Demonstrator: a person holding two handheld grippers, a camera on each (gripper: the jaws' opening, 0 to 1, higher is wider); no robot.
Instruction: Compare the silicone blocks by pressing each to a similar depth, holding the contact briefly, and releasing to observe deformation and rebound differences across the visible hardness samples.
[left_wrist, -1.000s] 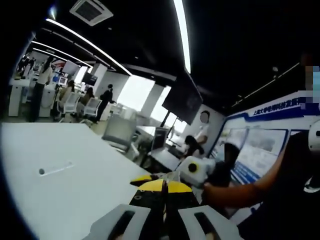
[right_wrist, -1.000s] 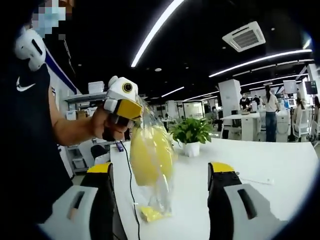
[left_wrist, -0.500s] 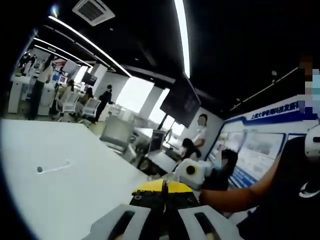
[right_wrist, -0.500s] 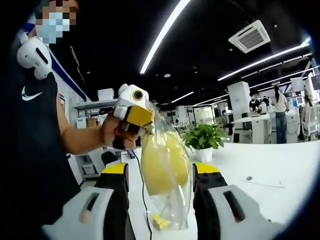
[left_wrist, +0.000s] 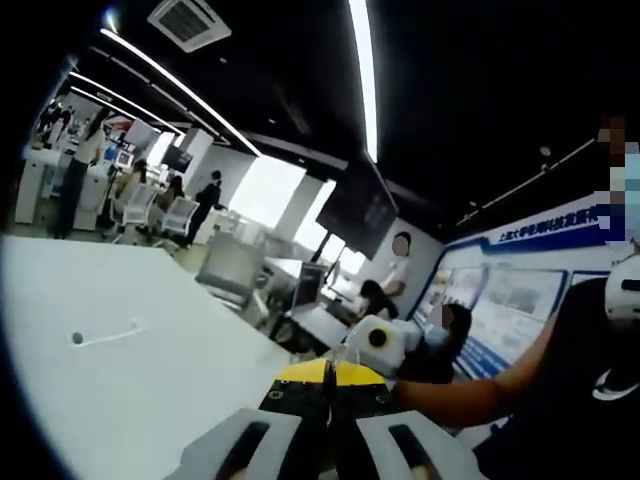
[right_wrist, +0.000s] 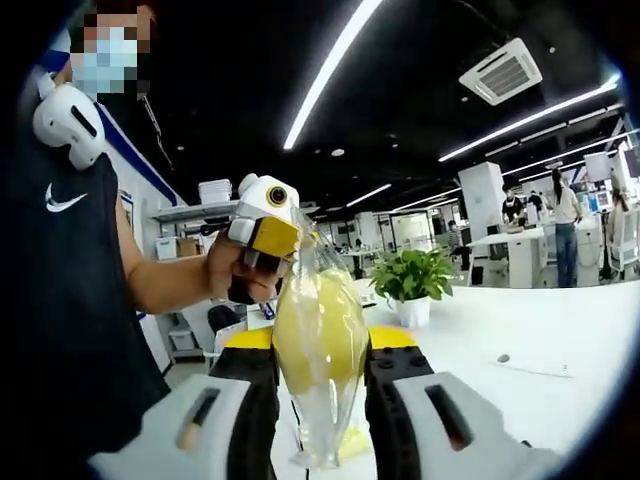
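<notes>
The right gripper (right_wrist: 318, 365) has closed onto the bagged yellow block (right_wrist: 318, 325) — the press begins — while the left gripper (right_wrist: 262, 243), jaws together, pinches the bag's top.

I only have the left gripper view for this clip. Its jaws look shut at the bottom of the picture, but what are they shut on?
Observer: The right gripper view shows the left gripper pinching the top of a clear bag, which hangs below it.
Operator: What's in the bag?
Observer: A rounded yellow block, hanging over the near edge of a white table.
Operator: And where is the right gripper?
Observer: The right gripper has its jaws closed against both sides of the yellow block, through the bag.
</notes>
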